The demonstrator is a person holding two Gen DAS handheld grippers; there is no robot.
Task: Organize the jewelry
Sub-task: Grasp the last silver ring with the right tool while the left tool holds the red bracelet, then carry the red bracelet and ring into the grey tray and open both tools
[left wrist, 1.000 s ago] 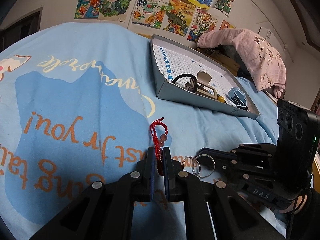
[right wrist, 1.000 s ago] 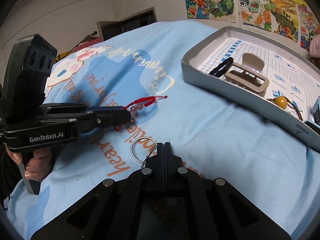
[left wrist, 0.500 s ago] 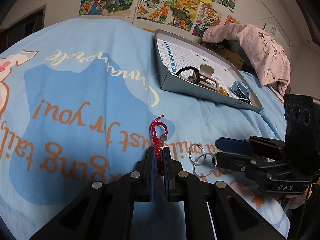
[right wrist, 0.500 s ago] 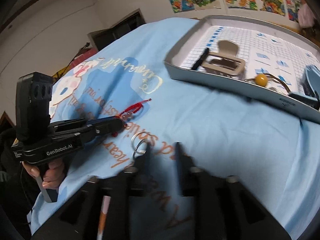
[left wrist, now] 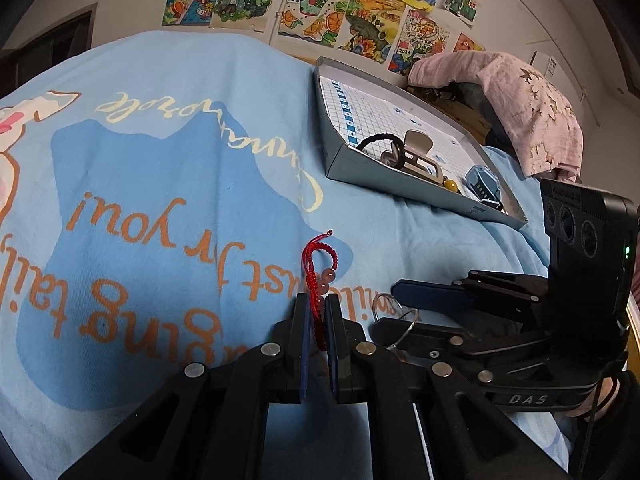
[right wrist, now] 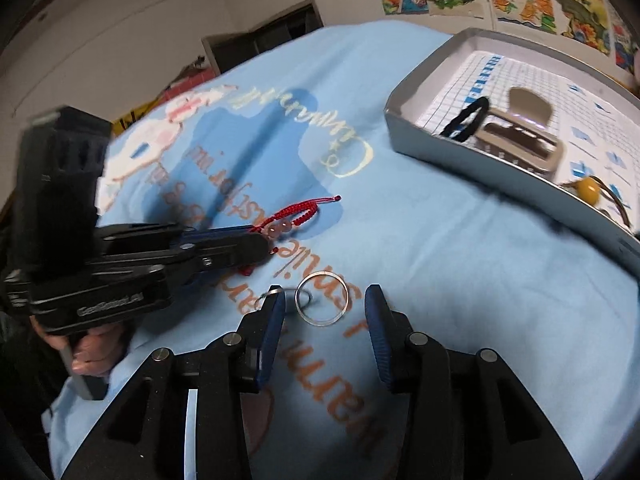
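Now: right hand-held gripper open, straddling silver ring flat on bed; left hand-held gripper clamped on red bracelet.

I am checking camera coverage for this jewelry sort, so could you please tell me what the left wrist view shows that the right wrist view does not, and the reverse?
Only the left wrist view shows the pink floral cloth beyond the tray and the blue watch-like item inside it.

Only the right wrist view shows the hand gripping the left gripper's handle, and the gap between the right gripper's open fingers around the thin silver hoop rings.

Both show the red braided cord bracelet clamped in the left gripper, the grey tray and the beige hair claw.
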